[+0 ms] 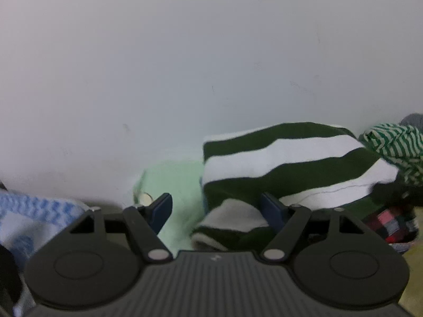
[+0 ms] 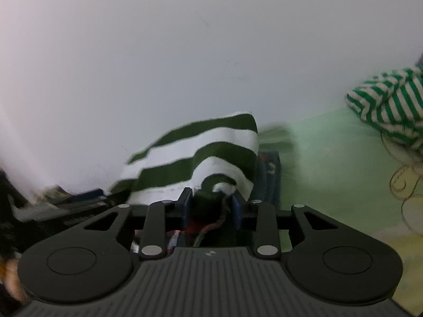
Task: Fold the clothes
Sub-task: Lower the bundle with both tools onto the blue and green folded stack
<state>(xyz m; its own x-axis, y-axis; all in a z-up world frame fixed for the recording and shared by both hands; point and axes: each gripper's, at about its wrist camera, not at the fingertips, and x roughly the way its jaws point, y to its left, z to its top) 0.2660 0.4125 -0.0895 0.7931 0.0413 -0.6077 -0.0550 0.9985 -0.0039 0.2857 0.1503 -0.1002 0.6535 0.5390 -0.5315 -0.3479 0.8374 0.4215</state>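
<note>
Dark-green-and-white striped garment (image 2: 201,153) bunched on the pale green surface (image 2: 330,142), near the white wall (image 1: 185,52). Right gripper (image 2: 211,206) clamped on its folded edge; left gripper (image 1: 219,206) spread apart, gripping nothing.

wall (image 1: 185,52): plain white (faint scuffs) | surface (image 2: 330,142): pale green | light: soft, even

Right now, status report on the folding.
Left gripper open over sweater cuff. Right gripper shut on striped sweater. Thin-striped garment heaped alongside.
</note>
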